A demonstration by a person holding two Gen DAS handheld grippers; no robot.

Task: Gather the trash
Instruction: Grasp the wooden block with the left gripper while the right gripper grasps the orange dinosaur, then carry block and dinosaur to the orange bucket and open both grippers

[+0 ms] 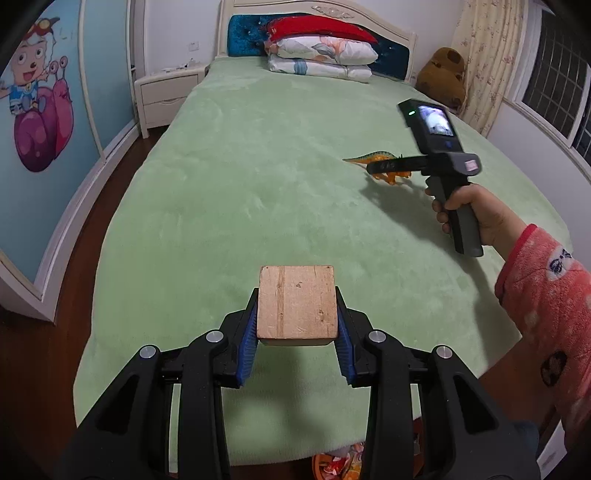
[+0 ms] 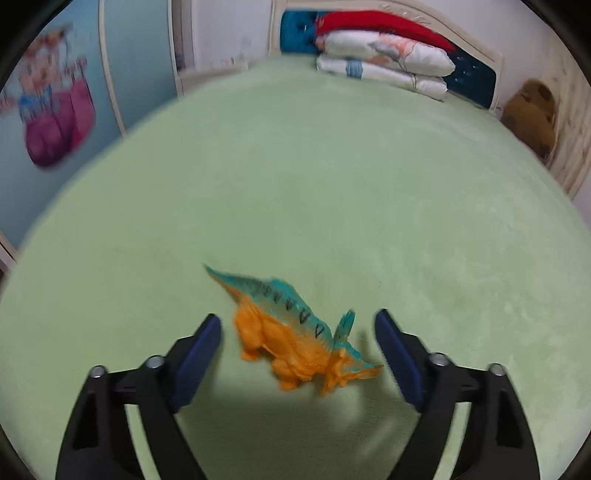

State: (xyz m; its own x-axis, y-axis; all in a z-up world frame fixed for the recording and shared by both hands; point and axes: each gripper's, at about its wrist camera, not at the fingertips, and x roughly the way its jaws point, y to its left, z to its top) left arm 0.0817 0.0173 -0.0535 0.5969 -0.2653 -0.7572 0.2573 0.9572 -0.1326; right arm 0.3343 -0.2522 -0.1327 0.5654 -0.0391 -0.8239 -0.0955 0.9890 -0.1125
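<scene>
Left gripper (image 1: 297, 332) clamping wooden block (image 1: 297, 302) over green bed (image 1: 221, 206), right gripper (image 1: 373, 169) perhaps above toy dinosaur (image 1: 373, 157)

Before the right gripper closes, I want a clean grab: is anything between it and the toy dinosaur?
Nothing visible. The right gripper is open, and the toy dinosaur stands alone on the green blanket between its pads, untouched by either.

The green bedspread (image 2: 332, 184) lies bare and open around the toy dinosaur (image 2: 291, 339); only stacked pillows (image 2: 388, 62) at the headboard (image 1: 395, 33) block passage.
</scene>
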